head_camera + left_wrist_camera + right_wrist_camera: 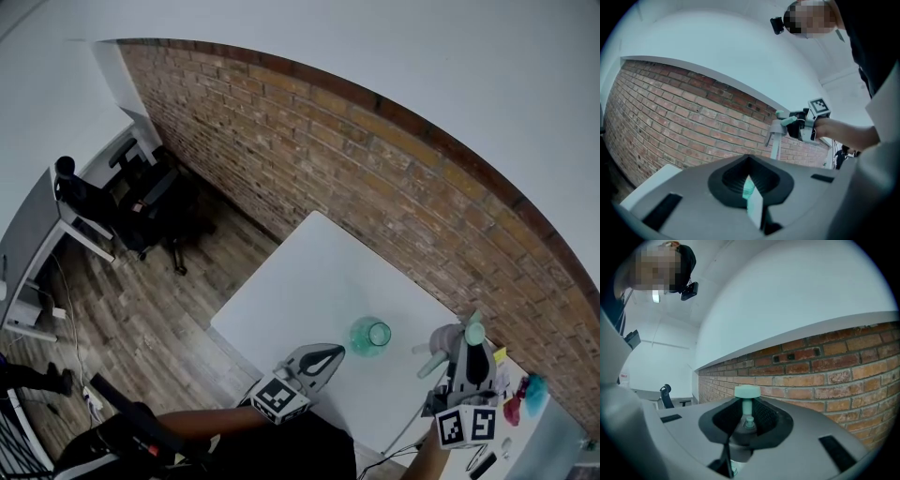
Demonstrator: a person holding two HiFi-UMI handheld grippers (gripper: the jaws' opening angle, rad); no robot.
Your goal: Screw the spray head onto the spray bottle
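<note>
A teal spray bottle [369, 335] stands upright and open-mouthed on the white table [319, 272]. My left gripper [336, 352] sits just left of it at the table's near edge, jaws shut with nothing held. In the left gripper view, a sliver of the teal bottle [748, 188] shows past the closed pads. My right gripper [463, 343] hangs above the table to the bottle's right, shut on the grey spray head [446, 344] with its teal nozzle [747, 391]. The spray head [783, 124] and its dip tube [775, 151] also show in the left gripper view.
A brick wall [394, 178] runs behind the table. Small red and teal items [523, 401] lie at the table's right end. Black office chairs [150, 202] and a desk stand on the wooden floor at the left.
</note>
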